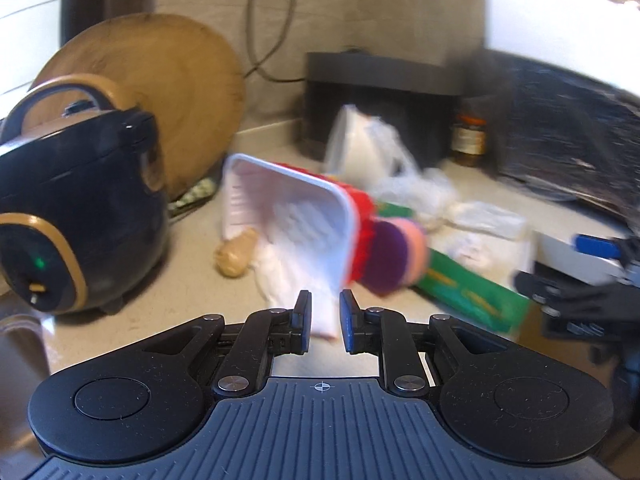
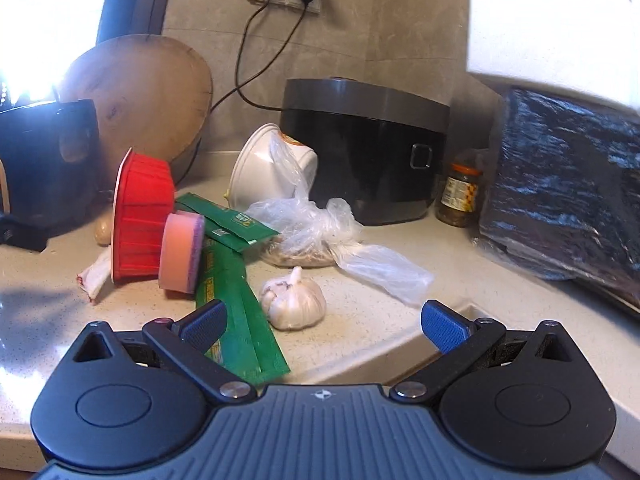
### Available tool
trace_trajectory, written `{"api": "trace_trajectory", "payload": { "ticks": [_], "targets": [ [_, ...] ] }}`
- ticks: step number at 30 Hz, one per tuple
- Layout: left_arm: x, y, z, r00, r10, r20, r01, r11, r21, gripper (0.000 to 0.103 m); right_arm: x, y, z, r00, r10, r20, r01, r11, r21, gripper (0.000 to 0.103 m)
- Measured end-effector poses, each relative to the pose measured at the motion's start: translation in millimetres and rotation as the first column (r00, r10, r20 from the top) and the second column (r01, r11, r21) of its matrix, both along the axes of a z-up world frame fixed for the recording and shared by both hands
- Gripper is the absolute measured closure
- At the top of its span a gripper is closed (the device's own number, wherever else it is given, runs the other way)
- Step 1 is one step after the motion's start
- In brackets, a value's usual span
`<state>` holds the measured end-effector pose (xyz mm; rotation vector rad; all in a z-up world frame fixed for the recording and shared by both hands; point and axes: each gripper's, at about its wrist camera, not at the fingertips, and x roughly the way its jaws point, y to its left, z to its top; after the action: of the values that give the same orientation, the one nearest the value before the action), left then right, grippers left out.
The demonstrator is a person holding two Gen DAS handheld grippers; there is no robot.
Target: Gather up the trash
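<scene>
1. Red tub [image 2: 140,220] on its side on the table [image 2: 360,320], white inside [image 1: 288,216] facing the left gripper [image 1: 325,316]; sponge [image 2: 182,254] leaning against it, green wrappers [image 2: 236,312] beneath.
2. White tissue [image 1: 296,284] trailing from the tub's mouth to between the left fingers [image 1: 302,316]; fingers narrowly apart, grip on it unclear.
3. Garlic [image 2: 294,300] just beside the wrappers; plastic bag [image 2: 320,232] and tipped white bowl [image 2: 264,164] behind.
4. Right gripper [image 2: 324,324] over the table's near edge, fingers [image 2: 442,330] wide apart, nothing between.
5. Rice cooker [image 2: 360,152], jar [image 2: 458,196], round board [image 2: 140,96] at the back.
</scene>
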<state>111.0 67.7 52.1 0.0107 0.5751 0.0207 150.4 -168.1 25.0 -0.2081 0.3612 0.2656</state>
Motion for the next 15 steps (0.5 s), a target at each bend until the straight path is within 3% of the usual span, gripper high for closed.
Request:
{"api": "trace_trajectory", "payload": {
  "ticks": [2,6,10,13,15],
  "targets": [
    [16,7,3,0.999,0.039,-0.014,-0.04,0.999,-0.017,0.083,5,8,6,0.999,0.04,-0.018,-0.039,0.999,0.034,0.0],
    [34,37,11,0.999,0.051,0.012,-0.049,0.99,-0.133,0.083,14,35,18,0.979,0.186,-0.082,-0.176,0.977,0.118,0.0],
    [40,47,11,0.994,0.047,0.098,-0.041,0.997,-0.059,0.083,21,75,21,0.956,0.278,-0.092,-0.266,0.956,0.127,0.0],
    [49,51,6,0.996,0.056,0.07,-0.053,0.998,-0.043,0.083,32,96,13,0.961,0.256,-0.104,-0.243,0.962,0.124,0.0],
    [53,55,6,0.996,0.058,0.072,-0.054,0.997,-0.052,0.083,40,100,11,0.98,0.191,-0.051,-0.186,0.978,0.094,0.0]
  ]
}}
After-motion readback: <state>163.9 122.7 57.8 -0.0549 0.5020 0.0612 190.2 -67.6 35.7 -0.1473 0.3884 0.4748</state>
